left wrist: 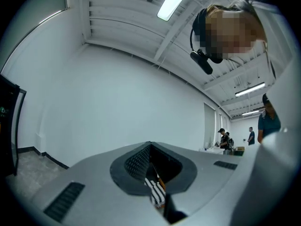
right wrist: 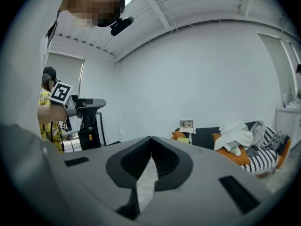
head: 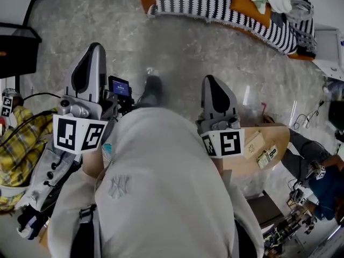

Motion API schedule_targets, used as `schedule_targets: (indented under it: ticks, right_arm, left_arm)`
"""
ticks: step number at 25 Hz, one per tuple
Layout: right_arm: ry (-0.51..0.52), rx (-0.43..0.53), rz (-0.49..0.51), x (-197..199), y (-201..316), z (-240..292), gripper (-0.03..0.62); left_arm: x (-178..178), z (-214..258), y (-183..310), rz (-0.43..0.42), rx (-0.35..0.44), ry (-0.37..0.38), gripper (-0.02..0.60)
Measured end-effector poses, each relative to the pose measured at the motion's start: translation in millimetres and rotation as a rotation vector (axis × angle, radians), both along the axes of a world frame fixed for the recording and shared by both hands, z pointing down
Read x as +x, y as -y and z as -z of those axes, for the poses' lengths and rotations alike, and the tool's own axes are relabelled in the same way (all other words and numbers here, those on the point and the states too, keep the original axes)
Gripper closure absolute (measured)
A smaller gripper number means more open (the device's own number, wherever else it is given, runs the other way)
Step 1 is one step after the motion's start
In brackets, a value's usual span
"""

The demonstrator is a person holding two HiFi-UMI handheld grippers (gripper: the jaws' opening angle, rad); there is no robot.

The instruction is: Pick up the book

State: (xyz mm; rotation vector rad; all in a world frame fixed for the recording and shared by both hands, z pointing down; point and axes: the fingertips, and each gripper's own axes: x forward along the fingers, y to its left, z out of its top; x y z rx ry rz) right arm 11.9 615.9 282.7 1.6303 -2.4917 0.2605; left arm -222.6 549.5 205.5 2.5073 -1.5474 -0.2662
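I cannot pick out a book for certain in any view. A small upright item with a picture on its front stands on the dark sofa far ahead in the right gripper view. My left gripper is held out level over the grey floor, its tips meeting with nothing between them. My right gripper is beside it, tilted slightly down, its tips also touching and empty. My grey sweatshirt hides whatever is below the grippers' handles.
A sofa with a black-and-white striped blanket, orange cushions and white clothes stands ahead. An open cardboard box is at my right. A person in a yellow plaid shirt holding another gripper and a black rack are at my left.
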Motion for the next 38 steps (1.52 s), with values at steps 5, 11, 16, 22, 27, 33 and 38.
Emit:
schedule_targets:
  ticks: [5, 11, 16, 22, 27, 33, 38]
  right_arm:
    - [0.001, 0.008, -0.028, -1, 46, 1, 0.577]
    - [0.003, 0.028, -0.059, -4, 83, 1, 0.577]
    - [0.004, 0.035, -0.071, -4, 92, -6, 0.577]
    - [0.008, 0.007, -0.07, 3, 103, -11, 0.577]
    - [0.015, 0.003, -0.043, 13, 126, -11, 0.577]
    - [0.012, 0.019, -0.013, 35, 162, -4, 0.577]
    - [0.011, 0.019, 0.003, 55, 197, -2, 0.577]
  left_arm:
    - [1, 5, 53, -0.026, 0.017, -0.002, 0.572]
    - [-4, 4, 92, -0.054, 0.027, 0.001, 0.572]
    - [0, -4, 102, -0.074, 0.016, 0.002, 0.572]
    - [11, -5, 109, -0.074, -0.009, 0.004, 0.572]
    - [22, -3, 123, -0.06, -0.013, 0.002, 0.572]
    - [44, 5, 150, -0.044, 0.003, 0.002, 0.572]
    - [67, 6, 183, -0.036, 0.002, -0.006, 0.572]
